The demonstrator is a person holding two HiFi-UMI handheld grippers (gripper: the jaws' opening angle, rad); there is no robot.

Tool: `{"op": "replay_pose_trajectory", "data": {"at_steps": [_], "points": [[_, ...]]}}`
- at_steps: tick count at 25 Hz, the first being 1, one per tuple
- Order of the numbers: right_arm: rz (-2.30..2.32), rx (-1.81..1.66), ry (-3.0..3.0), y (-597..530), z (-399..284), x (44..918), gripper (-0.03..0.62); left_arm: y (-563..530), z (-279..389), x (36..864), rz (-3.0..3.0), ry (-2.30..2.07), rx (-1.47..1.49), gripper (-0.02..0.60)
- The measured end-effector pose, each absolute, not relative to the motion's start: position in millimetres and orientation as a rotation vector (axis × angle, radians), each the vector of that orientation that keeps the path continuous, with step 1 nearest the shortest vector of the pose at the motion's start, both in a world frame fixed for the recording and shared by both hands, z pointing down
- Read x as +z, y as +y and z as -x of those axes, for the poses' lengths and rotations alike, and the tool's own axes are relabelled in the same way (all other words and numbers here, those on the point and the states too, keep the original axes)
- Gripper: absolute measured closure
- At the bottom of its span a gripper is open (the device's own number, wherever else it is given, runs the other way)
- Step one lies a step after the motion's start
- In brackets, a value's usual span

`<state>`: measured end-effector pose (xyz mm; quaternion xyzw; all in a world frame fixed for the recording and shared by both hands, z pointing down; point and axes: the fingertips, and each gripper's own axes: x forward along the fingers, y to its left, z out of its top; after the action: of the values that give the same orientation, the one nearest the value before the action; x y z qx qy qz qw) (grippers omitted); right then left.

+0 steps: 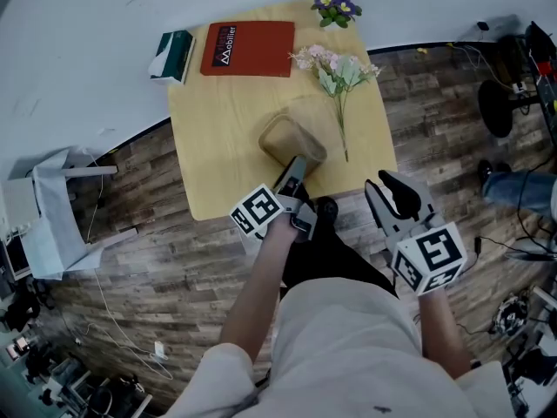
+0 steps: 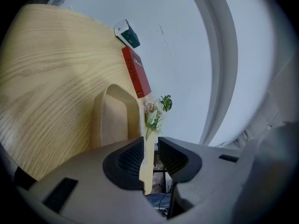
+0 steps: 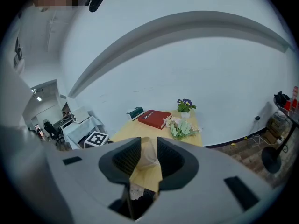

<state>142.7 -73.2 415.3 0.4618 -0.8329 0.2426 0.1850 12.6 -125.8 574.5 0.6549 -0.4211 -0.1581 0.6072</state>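
At near edge of table (image 1: pixel 226 129), approx. mid-span: we note the left gripper (image 1: pixel 297 165), tips over the wood and right at the near end of a tan container (image 1: pixel 291 138). Left gripper view: jaws stand a narrow gap apart w/ nothing clamped btwn them, only bare table top showing through. The container (image 2: pixel 117 113) lies just ahead and slightly to one side of the gap, not inside it. We can't tell if a jaw touches it.

The right gripper (image 1: pixel 387 185) is held off the table, over the wood floor (image 1: pixel 157 259) by the near right corner, well apart from the container. Its jaws are also parted and empty. The container (image 3: pixel 148 155) shows far off through the gap.

Far side of table: red book (image 1: pixel 248 49), green box (image 1: pixel 172 55) at the corner beside it, potted purple flowers (image 1: pixel 336 7). A pale flower sprig (image 1: pixel 339 77) lies flat, stem toward us, just right of the container.
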Motion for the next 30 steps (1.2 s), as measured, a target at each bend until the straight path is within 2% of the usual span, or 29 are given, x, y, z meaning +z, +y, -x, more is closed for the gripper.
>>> {"op": "replay_pose_trajectory", "data": {"at_steps": [4, 14, 18, 21, 30], "points": [[-1.327, 0.692, -2.331, -73.4, -147.6, 417.0, 0.482, -128.0, -17.8, 581.0, -1.505, -0.961, -0.338, 0.479], [-1.389, 0.71, -2.294, -75.0, -159.9, 419.0, 0.482, -132.9, -32.3, 594.3, -1.477, -0.926, -0.276, 0.477], [-1.403, 0.713, -2.287, -74.0, -162.0, 419.1, 0.484, -133.1, -36.0, 594.6, -1.481, -0.913, -0.27, 0.492], [-1.409, 0.712, -2.286, -73.3, -161.9, 418.5, 0.484, -133.2, -36.1, 594.7, -1.486, -0.911, -0.262, 0.538], [-1.414, 0.697, -2.283, -68.7, -164.3, 415.4, 0.484, -137.2, -42.3, 580.8, -1.539, -0.868, -0.307, 0.546]]}}
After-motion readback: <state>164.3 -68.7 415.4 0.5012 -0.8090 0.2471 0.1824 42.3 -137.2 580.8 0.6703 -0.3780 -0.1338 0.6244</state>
